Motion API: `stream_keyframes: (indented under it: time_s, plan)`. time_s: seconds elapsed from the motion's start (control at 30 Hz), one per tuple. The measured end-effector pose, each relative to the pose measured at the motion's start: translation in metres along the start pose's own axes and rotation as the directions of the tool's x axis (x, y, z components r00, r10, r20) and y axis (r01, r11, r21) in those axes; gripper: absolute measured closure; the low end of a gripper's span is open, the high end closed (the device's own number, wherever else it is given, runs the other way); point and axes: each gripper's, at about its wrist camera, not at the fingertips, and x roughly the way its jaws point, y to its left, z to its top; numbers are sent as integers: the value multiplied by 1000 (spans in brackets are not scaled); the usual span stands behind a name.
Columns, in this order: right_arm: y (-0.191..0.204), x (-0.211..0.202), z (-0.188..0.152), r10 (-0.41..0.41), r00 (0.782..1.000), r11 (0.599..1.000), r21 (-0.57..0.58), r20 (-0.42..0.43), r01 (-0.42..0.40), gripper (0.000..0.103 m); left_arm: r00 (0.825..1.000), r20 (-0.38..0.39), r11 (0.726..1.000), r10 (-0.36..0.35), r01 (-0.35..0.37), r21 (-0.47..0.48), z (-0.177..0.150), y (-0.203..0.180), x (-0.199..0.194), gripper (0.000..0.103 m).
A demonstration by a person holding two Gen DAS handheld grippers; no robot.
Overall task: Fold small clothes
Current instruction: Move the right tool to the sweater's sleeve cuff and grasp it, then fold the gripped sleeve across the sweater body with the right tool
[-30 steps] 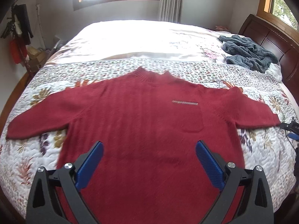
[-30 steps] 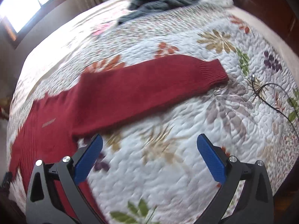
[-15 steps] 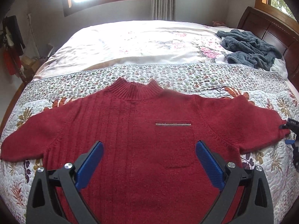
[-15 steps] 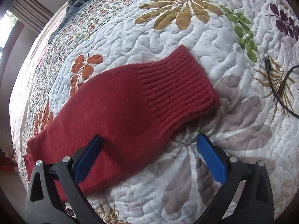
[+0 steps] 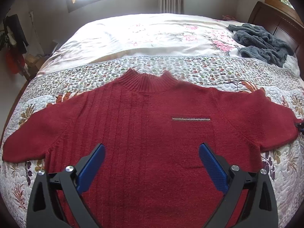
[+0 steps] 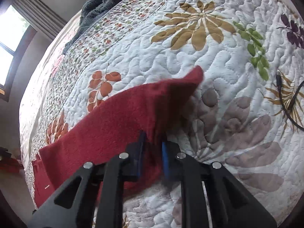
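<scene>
A dark red knitted sweater [image 5: 152, 133] lies flat and face up on the quilted bed, collar toward the far side, both sleeves spread out. My left gripper [image 5: 152, 163] hovers open above its lower chest, blue pads wide apart, holding nothing. In the right wrist view my right gripper [image 6: 153, 150] is shut on the cuff end of the sweater's sleeve [image 6: 123, 125], which lifts off the quilt with one corner sticking up. The tip of the right gripper [image 5: 300, 125] shows at the right edge of the left wrist view.
The floral quilt [image 5: 190, 70] covers the bed. A grey fleece blanket [image 5: 262, 43] is heaped at the far right by the wooden headboard [image 5: 275, 20]. A black cable [image 6: 288, 102] lies on the quilt right of the sleeve. Clothes hang at the left wall [image 5: 13, 43].
My right gripper closed in on the sleeve cuff and shut on it, lifting it. My left gripper moved forward over the sweater's body and stays open.
</scene>
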Motion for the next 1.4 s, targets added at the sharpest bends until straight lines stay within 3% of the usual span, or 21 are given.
stream_keyframes:
  time_s: [0.2, 0.5, 0.77, 0.93, 1.07, 1.2, 1.33, 1.4]
  plan:
    - [40, -40, -16, 131, 991, 988, -83, 38, -127, 93, 1000, -22, 1000, 10, -10, -13, -5, 16, 3, 4]
    - [156, -55, -67, 226, 974, 934, -281, -5, -219, 93, 999, -44, 998, 21, -23, -52, -13, 49, 0, 4]
    - [267, -40, -139, 243, 966, 832, -494, -85, -253, 96, 999, 18, 996, -32, 33, -81, -16, 67, -9, 4]
    - [317, -19, -184, 241, 955, 774, -559, -175, -298, 96, 998, 29, 990, -64, 67, -122, -22, 83, -9, 4]
    - [335, 1, -212, 205, 951, 747, -590, -233, -306, 93, 998, 6, 987, -68, 68, -143, -28, 95, -1, 4]
    - [336, 16, -227, 174, 946, 735, -603, -273, -309, 81, 995, -18, 982, -94, 90, -166, -31, 100, 5, 4]
    - [320, 17, -231, 191, 927, 744, -568, -324, -352, 77, 984, -56, 972, -166, 154, -175, -26, 92, 11, 4]
    - [309, 9, -229, 231, 909, 751, -531, -347, -393, 69, 974, -73, 962, -215, 198, -187, -23, 83, 15, 4]
